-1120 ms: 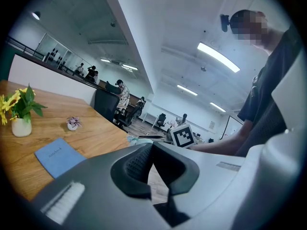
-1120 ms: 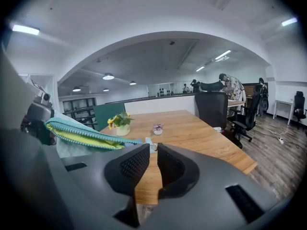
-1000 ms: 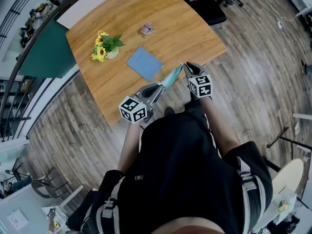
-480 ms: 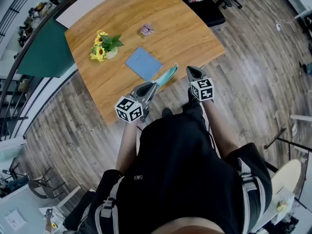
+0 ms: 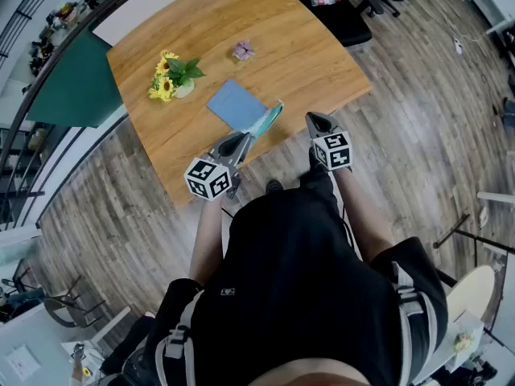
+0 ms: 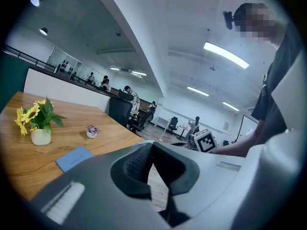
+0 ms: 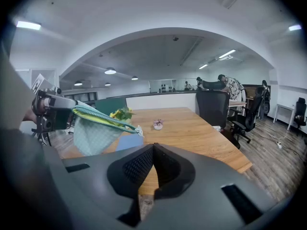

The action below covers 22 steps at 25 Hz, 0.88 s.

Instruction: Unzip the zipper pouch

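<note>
The teal zipper pouch (image 5: pixel 266 121) hangs in the air over the table's near edge, pinched at one end by my left gripper (image 5: pixel 241 139), which is shut on it. In the right gripper view the pouch (image 7: pixel 96 131) sags below its zipper line, a yellow-green strip shows along the top, and the zipper pull (image 7: pixel 138 130) dangles at the free end. My right gripper (image 5: pixel 310 117) is to the pouch's right, apart from it, shut with nothing between its fingers. In the left gripper view only a pale sliver of the pouch shows at the left gripper's (image 6: pixel 152 145) tips.
On the wooden table (image 5: pixel 298 47) lie a blue notebook (image 5: pixel 236 103), a small vase of sunflowers (image 5: pixel 173 77) and a small pink object (image 5: pixel 243 49). A black office chair (image 5: pixel 346 14) stands at the far side. The person's body fills the lower head view.
A second ago the right gripper's tip was at the pouch's free end. The left gripper has since carried the pouch leftward and away, leaving a gap between the right gripper and the pouch.
</note>
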Motion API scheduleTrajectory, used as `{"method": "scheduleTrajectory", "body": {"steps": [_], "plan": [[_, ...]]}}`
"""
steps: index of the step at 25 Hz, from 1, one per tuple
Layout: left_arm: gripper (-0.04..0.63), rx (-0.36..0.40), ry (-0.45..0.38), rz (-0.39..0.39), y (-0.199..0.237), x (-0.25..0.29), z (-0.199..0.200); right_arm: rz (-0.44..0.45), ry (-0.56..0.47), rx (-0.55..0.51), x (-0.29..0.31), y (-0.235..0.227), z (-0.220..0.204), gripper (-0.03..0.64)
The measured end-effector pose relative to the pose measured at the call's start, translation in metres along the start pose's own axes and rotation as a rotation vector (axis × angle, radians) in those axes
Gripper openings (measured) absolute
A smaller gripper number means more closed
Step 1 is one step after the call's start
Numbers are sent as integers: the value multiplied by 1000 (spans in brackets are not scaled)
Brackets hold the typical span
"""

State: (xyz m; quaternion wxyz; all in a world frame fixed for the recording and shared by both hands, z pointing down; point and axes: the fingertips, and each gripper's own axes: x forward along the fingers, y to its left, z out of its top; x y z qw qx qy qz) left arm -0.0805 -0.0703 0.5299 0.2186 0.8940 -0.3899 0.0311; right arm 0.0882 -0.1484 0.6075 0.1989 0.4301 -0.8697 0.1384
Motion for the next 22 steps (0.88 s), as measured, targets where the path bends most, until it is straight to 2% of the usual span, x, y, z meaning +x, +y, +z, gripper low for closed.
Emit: {"method": "scheduleTrajectory", "body": {"steps": [22], "plan": [[3,0,0,75,27,-8,3,27,-8,25,9,5,-3,2]]}}
